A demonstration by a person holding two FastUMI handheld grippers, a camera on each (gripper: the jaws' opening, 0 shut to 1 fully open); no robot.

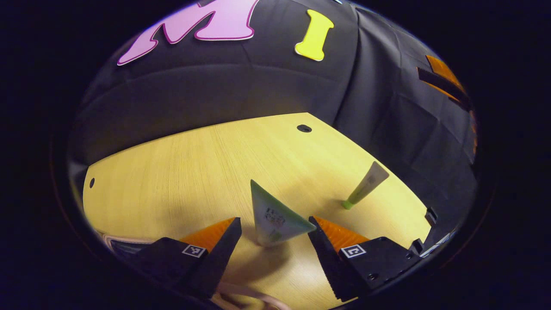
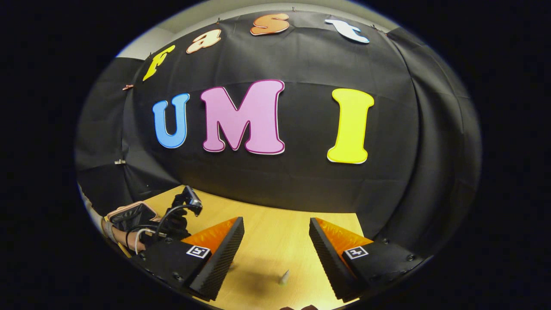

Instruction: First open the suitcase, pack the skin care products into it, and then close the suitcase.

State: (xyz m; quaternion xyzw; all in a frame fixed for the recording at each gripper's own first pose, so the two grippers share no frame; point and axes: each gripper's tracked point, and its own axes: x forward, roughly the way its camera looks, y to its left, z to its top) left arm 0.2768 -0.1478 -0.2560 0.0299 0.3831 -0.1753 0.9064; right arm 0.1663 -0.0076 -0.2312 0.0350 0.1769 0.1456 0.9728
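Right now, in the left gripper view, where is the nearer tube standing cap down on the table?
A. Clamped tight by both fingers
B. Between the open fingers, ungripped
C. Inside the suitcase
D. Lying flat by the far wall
B: the nearer tube stands on the table between the left gripper's spread fingers, a gap on its left side.

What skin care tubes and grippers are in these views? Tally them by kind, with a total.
Skin care tubes: 2 (white tube, green-capped tube)
Grippers: 2 (left gripper, right gripper)
Total: 4
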